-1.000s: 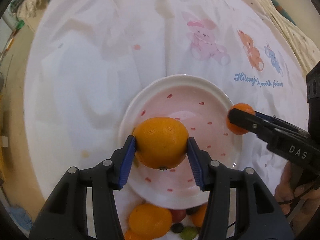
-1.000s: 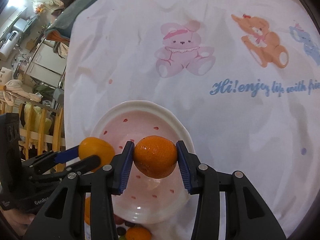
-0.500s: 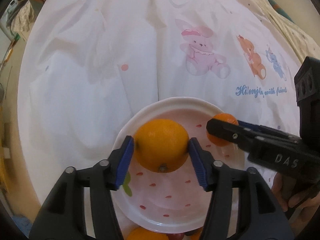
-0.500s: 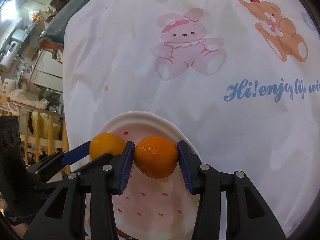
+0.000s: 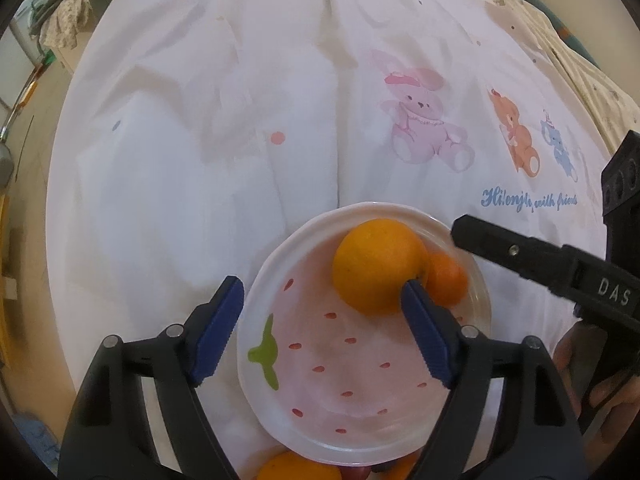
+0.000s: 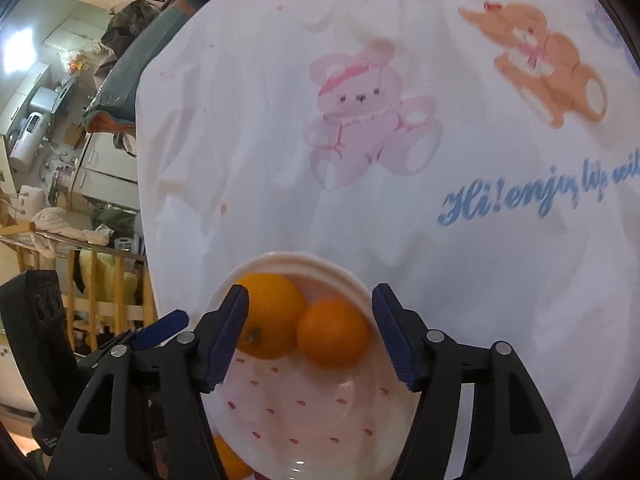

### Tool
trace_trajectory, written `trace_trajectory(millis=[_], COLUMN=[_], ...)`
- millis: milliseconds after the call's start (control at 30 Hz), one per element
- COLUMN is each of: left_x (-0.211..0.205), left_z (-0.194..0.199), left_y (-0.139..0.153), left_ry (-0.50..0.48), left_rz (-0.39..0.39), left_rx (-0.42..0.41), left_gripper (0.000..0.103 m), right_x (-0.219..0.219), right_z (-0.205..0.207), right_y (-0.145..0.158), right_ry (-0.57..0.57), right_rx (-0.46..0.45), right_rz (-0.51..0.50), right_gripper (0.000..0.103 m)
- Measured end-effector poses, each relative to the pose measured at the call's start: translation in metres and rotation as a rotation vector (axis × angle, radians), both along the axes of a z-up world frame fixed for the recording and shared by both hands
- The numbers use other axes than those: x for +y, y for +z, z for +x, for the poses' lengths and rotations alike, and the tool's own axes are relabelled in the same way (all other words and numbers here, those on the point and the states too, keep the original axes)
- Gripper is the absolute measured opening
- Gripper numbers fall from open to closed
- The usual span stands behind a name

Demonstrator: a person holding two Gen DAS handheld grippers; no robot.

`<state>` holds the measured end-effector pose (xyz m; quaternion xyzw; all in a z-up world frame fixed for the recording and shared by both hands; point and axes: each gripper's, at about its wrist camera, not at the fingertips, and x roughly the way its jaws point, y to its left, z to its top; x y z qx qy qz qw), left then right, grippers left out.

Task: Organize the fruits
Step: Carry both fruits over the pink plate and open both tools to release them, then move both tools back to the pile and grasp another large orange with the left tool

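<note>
A white plate with a strawberry print lies on the cloth below both grippers; it also shows in the right wrist view. A large orange and a smaller orange rest side by side at the plate's far rim; both show in the right wrist view, the large one left of the small one. My left gripper is open and empty above the plate. My right gripper is open and empty just behind the two oranges.
More fruit lies at the plate's near edge: an orange and dark grapes, mostly hidden. The white cloth with printed bears covers the table. A wooden rack and room clutter lie beyond the table's left edge.
Both grippers opened and let go of their oranges, which now lie on the plate's far side. Both grippers have drawn back a little.
</note>
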<state>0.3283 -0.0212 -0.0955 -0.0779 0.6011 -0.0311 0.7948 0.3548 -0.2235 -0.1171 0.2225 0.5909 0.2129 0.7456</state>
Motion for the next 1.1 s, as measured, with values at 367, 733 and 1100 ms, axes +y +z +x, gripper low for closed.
trace_trajectory(millis=[367, 733, 1100], left_x=[0.003, 0.010, 0.027], left_z=[-0.003, -0.011, -0.053], left_y=[0.003, 0.011, 0.053], left_ry=[-0.005, 0.010, 0.023], left_rz=[0.012, 0.024, 0.048], left_rx=[-0.014, -0.042, -0.127], left_gripper=[0.078, 0.078, 0.088], right_x=[0.005, 0.001, -0.009], right_z=[0.002, -0.006, -0.050], right_y=[0.005, 0.014, 0.047], right_ry=[0.024, 0.013, 0.009], right_rx=[-0.011, -0.026, -0.081], right_rz=[0.003, -0.012, -0.037], right_gripper=[0.067, 0.067, 0.068])
